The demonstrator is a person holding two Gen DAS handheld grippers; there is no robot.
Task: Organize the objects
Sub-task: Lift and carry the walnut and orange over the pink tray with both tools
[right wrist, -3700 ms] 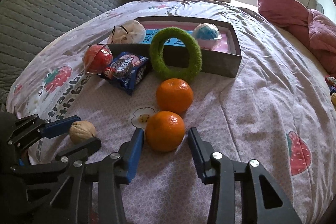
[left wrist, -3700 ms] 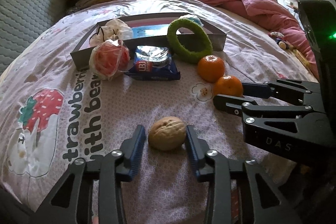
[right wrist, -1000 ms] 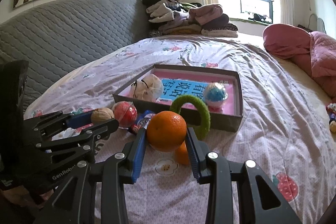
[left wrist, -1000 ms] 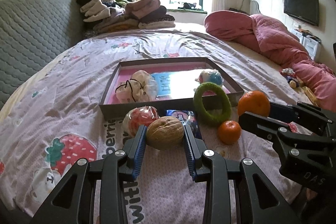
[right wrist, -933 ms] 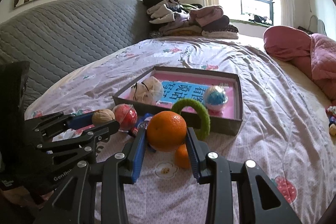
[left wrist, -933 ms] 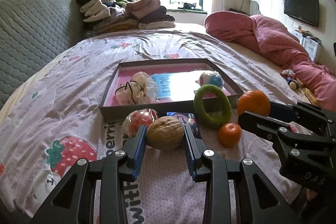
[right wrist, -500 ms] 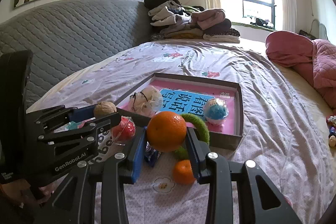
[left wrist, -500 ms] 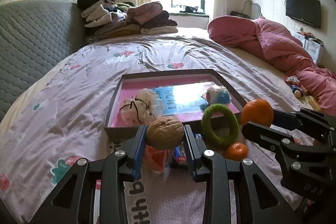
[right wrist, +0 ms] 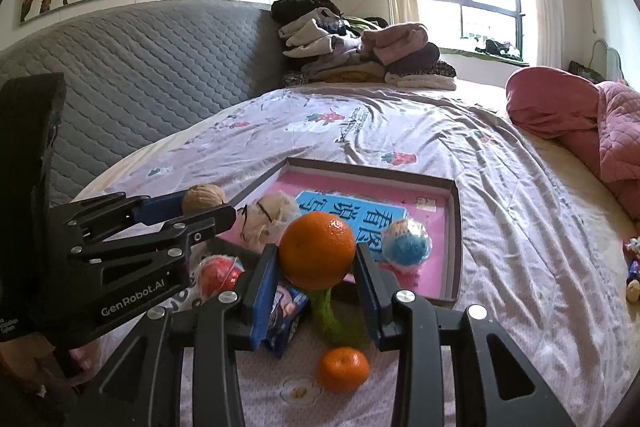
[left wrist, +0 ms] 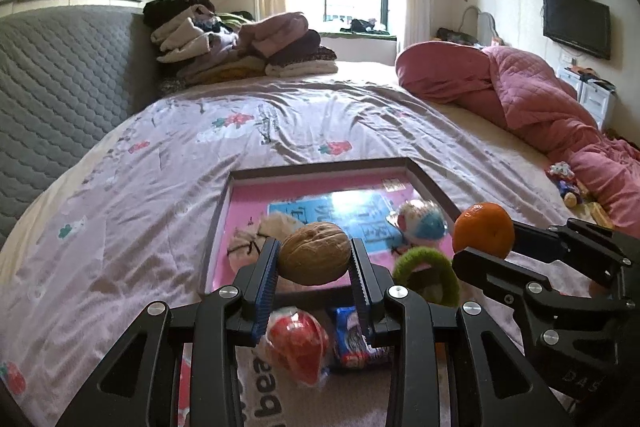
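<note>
Here, L gripper [left wrist: 314, 259] clamps a walnut [left wrist: 314, 258] above the near edge of the pink-lined tray [left wrist: 320, 183]; R gripper [right wrist: 316, 257] clamps an orange [right wrist: 317, 250] off the bed, near the tray's front rim. A second, smaller orange [right wrist: 342, 369] lies on the bedsheet [right wrist: 520, 211], beside a green ring [right wrist: 332, 311] & snack packet [right wrist: 285, 323]

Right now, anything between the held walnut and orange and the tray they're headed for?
Nothing visible blocks either. The left gripper holds the walnut and the right gripper the orange, both lifted above the tray wall. The green ring leaning on the near wall sits lower.
</note>
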